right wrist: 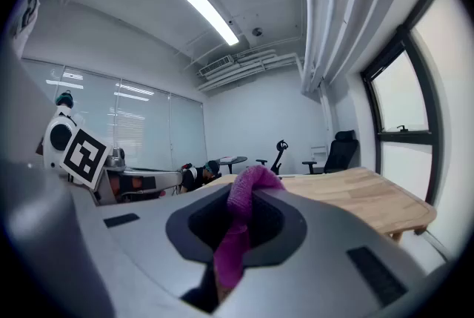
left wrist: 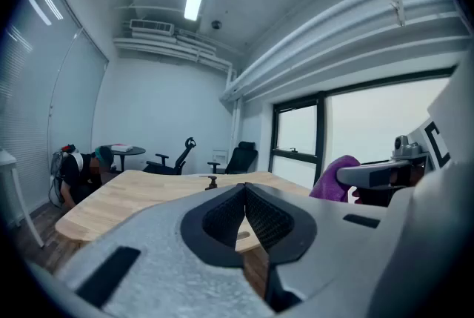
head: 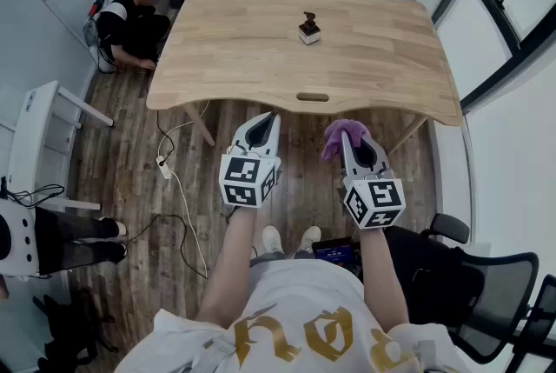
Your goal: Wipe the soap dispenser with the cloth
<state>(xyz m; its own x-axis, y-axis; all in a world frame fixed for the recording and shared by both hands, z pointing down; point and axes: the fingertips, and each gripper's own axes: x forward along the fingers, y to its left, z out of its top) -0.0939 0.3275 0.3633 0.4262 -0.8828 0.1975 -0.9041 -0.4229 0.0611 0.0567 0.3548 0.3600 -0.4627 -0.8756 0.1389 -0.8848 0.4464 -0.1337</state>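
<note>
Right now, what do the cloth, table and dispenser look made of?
The cloth is purple with a soft fuzzy pile, likely microfibre or terry. The table looks like pale wood or veneer, matte, with grain and plank lines. The dispenser, a dark pump over a pale base, is too small to judge; perhaps plastic.

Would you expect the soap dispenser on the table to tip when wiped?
Probably light: the soap dispenser is small and stands free on the smooth table, so it may slide. Pushed near its top, it might tip.
</note>
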